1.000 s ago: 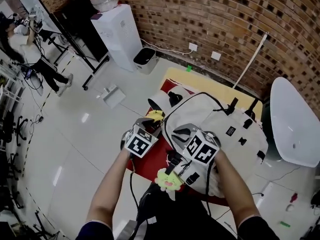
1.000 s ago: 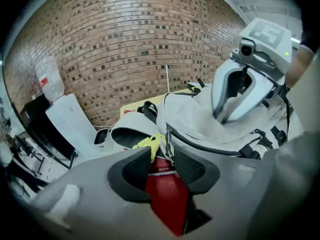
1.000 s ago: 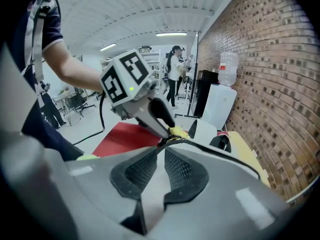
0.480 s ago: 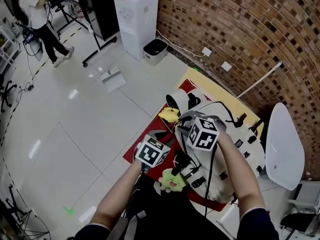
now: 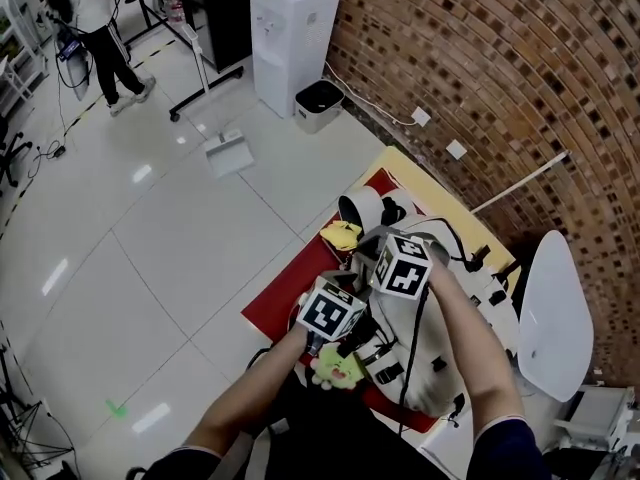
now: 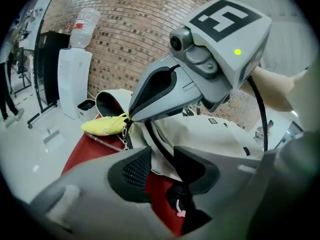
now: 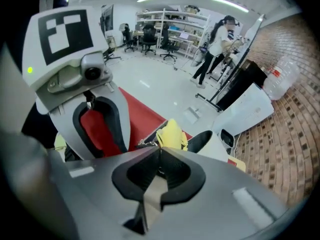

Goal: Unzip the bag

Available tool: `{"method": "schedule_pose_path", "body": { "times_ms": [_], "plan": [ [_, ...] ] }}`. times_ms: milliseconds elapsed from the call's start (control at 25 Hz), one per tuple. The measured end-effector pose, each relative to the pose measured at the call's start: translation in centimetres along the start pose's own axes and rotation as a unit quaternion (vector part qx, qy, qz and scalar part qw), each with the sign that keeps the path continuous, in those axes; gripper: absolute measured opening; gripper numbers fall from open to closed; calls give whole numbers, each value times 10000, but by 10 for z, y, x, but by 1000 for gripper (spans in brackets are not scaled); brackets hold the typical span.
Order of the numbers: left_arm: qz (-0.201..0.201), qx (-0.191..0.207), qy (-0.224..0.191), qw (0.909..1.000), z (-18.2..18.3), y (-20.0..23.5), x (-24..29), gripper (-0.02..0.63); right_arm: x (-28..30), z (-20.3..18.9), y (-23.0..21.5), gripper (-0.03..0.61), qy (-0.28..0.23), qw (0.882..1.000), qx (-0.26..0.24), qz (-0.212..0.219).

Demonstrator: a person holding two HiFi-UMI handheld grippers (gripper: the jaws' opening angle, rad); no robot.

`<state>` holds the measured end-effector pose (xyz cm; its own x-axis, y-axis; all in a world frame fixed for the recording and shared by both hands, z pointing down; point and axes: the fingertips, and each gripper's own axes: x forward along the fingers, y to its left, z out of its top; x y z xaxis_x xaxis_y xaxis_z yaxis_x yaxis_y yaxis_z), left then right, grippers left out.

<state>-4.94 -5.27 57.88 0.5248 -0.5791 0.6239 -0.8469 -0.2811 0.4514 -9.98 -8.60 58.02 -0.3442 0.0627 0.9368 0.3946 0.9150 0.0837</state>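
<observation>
A white backpack [image 5: 440, 338] lies on a red mat [image 5: 290, 293]. A yellow charm [image 5: 342, 234] hangs by a chain at the bag's near-left end. My right gripper [image 7: 160, 160], with its marker cube [image 5: 403, 265], sits over that end. Its jaws are closing, and the pads press on a pale zipper pull tab [image 7: 151, 196]. In the left gripper view, the right gripper [image 6: 129, 119] meets the charm [image 6: 105, 124]. My left gripper [image 6: 160, 168], with its cube [image 5: 333, 311], is open just behind. Only bag fabric and a black strap show past its gap.
A green-yellow plush [image 5: 338, 366] hangs at the bag's near side. A white round container [image 5: 360, 206] stands beyond the charm. A white chair [image 5: 550, 313] is at the right. A water dispenser [image 5: 283, 28], a bin [image 5: 320, 98] and a dustpan [image 5: 228, 155] stand on the floor.
My right gripper has moved along the bag to the end by the yellow charm and closed there. The left gripper has shifted right, in behind it. The head view has swung.
</observation>
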Motion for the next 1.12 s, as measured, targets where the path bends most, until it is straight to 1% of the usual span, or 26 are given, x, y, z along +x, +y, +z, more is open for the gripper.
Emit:
{"method": "schedule_pose_path", "body": {
  "times_ms": [80, 160, 240, 400, 480, 600, 640, 720, 760, 960, 1000, 1040, 1120],
  "plan": [
    [30, -31, -49, 10000, 4, 0, 1, 146, -11, 0, -6, 18, -559, 9968, 570, -69],
    [65, -75, -71, 9999, 7, 2, 1, 146, -24, 1, -12, 17, -1208, 9858, 1146, -197],
    [87, -90, -61, 9999, 9, 3, 1, 146, -34, -1, -15, 17, -1730, 9719, 1562, -338],
    [127, -93, -78, 9998, 12, 2, 1, 146, -46, -8, -21, 17, -2486, 9444, 2069, -587],
    [176, -114, -92, 9997, 14, 1, 3, 146, -51, -12, -23, 15, -2842, 9278, 2332, -632],
    [251, -151, -70, 9995, 14, -1, 10, 144, -58, -17, -26, 15, -3369, 8994, 2712, -630],
    [260, -162, -54, 9995, 13, -1, 12, 143, -59, -18, -27, 14, -3507, 8915, 2798, -633],
    [279, -179, -34, 9994, 11, -2, 15, 80, -60, -20, -28, 14, -3698, 8800, 2902, -675],
    [298, -192, -39, 9994, 10, -2, 15, 65, -60, -21, -30, 14, -3767, 8754, 2944, -716],
    [367, -270, -51, 9989, 12, 1, 7, 48, -61, -33, -45, 14, -3999, 8511, 3289, -864],
    [384, -284, -16, 9989, 10, 1, 6, 48, -61, -38, -49, 14, -4037, 8440, 3410, -918],
    [406, -301, 35, 9987, 7, 2, 5, 46, -63, -46, -56, 5, -4100, 8320, 3592, -1033],
    [453, -367, 120, 9982, -2, 5, 1, 41, -75, -70, -77, 3, -4277, 7962, 4067, -1331]
  ]
}}
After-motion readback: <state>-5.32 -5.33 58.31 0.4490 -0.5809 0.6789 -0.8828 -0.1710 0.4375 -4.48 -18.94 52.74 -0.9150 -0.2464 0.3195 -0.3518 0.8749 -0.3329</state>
